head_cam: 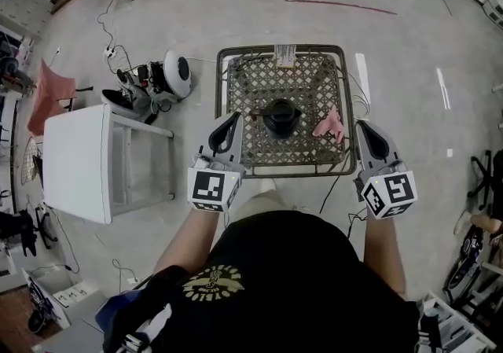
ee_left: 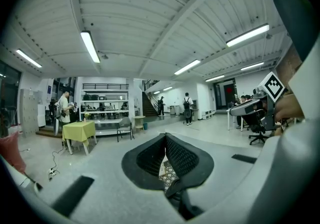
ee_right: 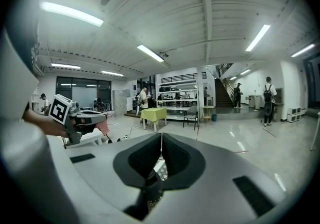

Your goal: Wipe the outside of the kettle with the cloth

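A black kettle [head_cam: 280,117] stands in the middle of a small woven-top table [head_cam: 314,76] with a dark metal frame. To the kettle's right a pink cloth [head_cam: 330,125] lies crumpled on the same top. My left gripper [head_cam: 233,118] hovers over the table's near left edge, left of the kettle and apart from it. At the near right corner my right gripper [head_cam: 364,126] sits just right of the cloth without touching it. Both point forward, nearly level. In the gripper views the left gripper [ee_left: 165,138] and the right gripper [ee_right: 161,135] have their tips together with nothing between them.
A white side table [head_cam: 78,163] stands to the left. Beyond it a round white appliance [head_cam: 177,75] and cables lie on the floor. A red tape line [head_cam: 338,4] marks the floor behind the woven table. A yellow table [ee_left: 77,130] and people stand far off.
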